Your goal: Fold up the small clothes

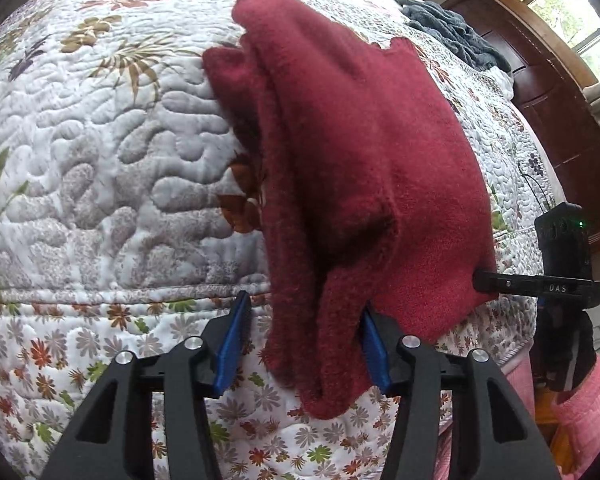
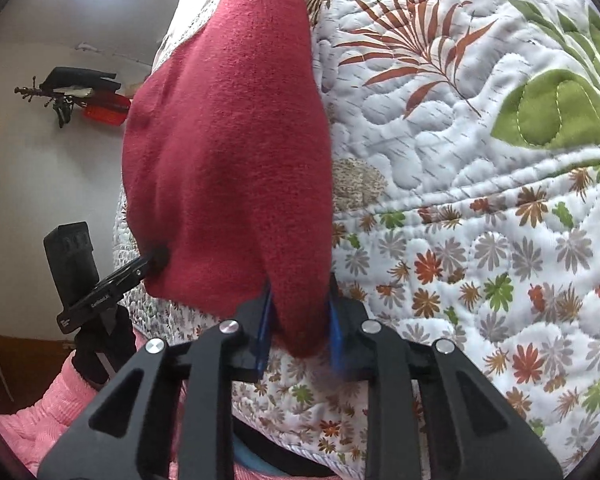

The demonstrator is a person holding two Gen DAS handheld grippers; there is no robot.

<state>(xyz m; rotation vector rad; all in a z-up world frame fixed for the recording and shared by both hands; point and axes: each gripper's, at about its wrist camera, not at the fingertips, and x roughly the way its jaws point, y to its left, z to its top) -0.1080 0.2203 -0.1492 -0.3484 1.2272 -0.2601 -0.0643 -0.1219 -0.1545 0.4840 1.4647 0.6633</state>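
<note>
Red fleece garment (image 1: 352, 168): lay partly doubled over on quilted floral bedspread (image 1: 100, 168), near corners lifted. Left gripper (image 1: 304, 344): blue pads spread, cloth hanging loose between. Right gripper (image 2: 300, 320): clamped on a corner. Fold judged under way, unfinished.

left gripper (image 1: 304, 320) with blue fingers (image 1: 232, 344) spread wide, red cloth hanging between, right gripper (image 2: 300, 312) fingers (image 2: 262, 332) nearly closed, pinching a cloth corner, pink sleeve (image 2: 40, 412) behind
</note>
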